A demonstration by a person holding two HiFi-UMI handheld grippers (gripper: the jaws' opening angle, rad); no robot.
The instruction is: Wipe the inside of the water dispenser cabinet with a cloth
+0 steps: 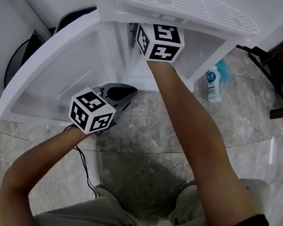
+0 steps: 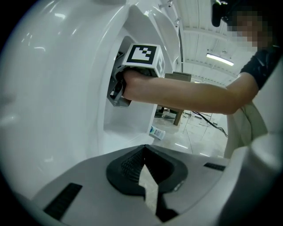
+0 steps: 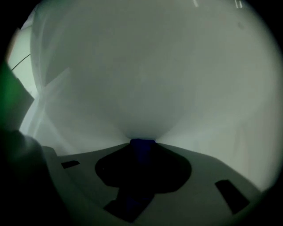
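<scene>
Nearest, at 10 o'clock, the left tongs [image 2: 144, 152] are clenched on nothing, beside the open cabinet door [image 1: 51, 72]. Farther, at 12 o'clock, the right tongs [image 3: 141, 142] reach inside the water dispenser cabinet [image 1: 200, 56], grasping a dark blue cloth [image 3: 140, 152] against its white inner wall. A bottle [image 1: 212, 85] is on the floor [image 1: 178, 138] at 2 o'clock.

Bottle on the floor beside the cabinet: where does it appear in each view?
Head view: the bottle is right of centre, on the floor beside the cabinet.
Left gripper view: bottle at centre, under the person's forearm.
Right gripper view: not in it.
Shared landmark: the white cabinet wall.
</scene>
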